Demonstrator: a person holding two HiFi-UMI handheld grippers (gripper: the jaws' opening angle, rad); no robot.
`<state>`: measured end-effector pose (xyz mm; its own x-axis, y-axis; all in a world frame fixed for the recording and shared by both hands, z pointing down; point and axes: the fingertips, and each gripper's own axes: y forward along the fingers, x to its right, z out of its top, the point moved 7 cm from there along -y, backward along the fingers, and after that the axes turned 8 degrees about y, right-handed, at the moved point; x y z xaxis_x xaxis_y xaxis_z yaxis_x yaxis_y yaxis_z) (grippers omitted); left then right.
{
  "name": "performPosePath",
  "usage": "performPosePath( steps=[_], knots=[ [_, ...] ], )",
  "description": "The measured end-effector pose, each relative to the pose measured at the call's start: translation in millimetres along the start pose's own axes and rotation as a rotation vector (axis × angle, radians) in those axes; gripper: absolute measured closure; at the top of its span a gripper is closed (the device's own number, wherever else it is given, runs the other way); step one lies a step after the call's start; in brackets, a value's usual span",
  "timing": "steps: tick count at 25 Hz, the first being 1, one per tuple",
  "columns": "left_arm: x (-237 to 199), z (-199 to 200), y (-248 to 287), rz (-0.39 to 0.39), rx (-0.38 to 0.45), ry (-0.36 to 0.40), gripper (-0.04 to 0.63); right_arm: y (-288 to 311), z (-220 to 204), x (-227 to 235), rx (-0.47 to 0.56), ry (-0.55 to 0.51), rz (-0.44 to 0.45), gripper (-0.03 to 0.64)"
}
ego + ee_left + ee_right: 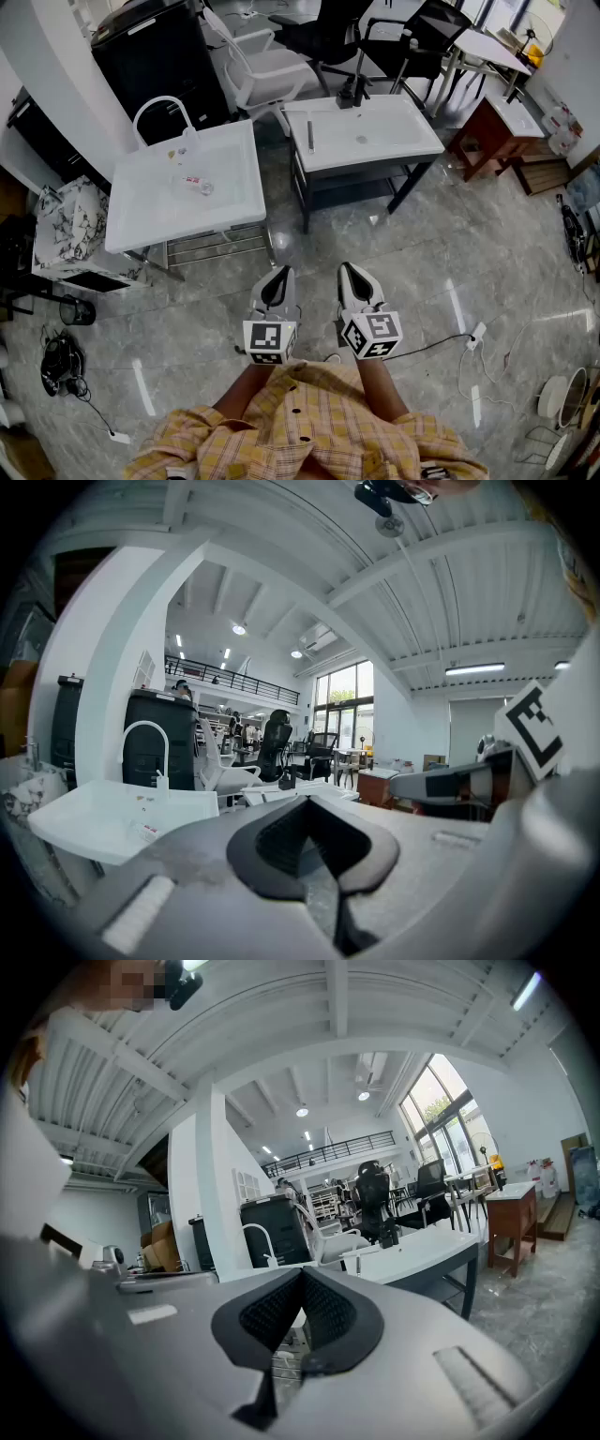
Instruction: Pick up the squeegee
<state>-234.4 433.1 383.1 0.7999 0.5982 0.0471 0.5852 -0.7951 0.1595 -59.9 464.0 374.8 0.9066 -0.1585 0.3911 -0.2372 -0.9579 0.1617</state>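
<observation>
A thin grey tool, which may be the squeegee, lies on the left part of the right-hand white sink. In the right gripper view the same thin tool shows as a small upright sliver on that sink. My left gripper and right gripper hang side by side over the floor, well short of both sinks. Both are shut with nothing between the jaws. The left gripper faces the left sink; the right gripper faces the gap between the sinks.
The left white sink has an arched white tap and small items in its basin. A black tap stands on the right sink. Office chairs, a black cabinet, a wooden table and floor cables surround them.
</observation>
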Motion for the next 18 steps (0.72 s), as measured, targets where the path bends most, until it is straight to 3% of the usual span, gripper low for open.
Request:
performPosePath(
  steps=[8, 18],
  knots=[
    [-36.1, -1.4, 7.6, -0.048, 0.006, 0.014, 0.595, 26.4, -3.9, -17.7, 0.037, 0.029, -0.046, 0.620],
    [-66.5, -4.8, 31.5, -0.082, 0.014, 0.012, 0.595, 61.4, 2.9, -26.8, 0.053, -0.040, -0.079, 0.620]
  ],
)
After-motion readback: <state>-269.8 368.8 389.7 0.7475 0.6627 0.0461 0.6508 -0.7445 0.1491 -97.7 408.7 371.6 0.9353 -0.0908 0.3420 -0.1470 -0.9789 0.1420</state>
